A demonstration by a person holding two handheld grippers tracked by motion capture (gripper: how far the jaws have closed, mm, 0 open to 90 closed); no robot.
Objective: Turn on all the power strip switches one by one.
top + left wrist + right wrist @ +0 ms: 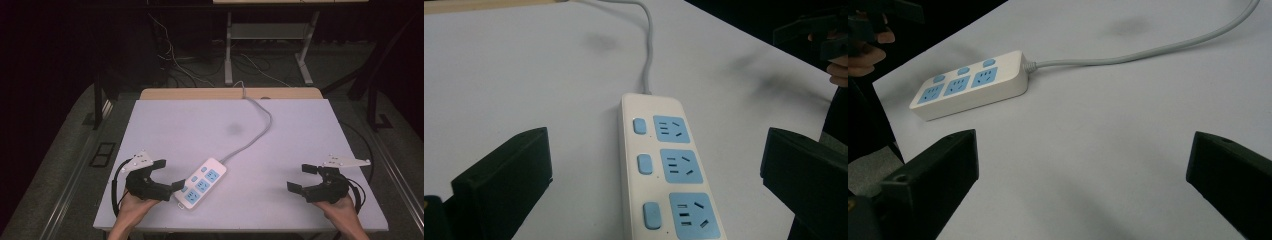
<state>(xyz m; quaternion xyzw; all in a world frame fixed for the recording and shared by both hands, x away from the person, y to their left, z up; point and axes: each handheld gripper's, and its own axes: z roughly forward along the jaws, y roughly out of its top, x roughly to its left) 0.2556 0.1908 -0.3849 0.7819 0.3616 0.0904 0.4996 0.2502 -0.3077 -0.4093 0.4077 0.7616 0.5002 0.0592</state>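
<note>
Left gripper (pixel 169 174), held in the person's left hand (pixel 131 206) at the near left of the high view, jaws spread wide and pointing toward the right. Right gripper (pixel 300 177), held in the right hand (pixel 341 210) at the near right, jaws likewise spread wide, pointing left. Both forearms enter from the bottom edge, well apart from each other.
</note>
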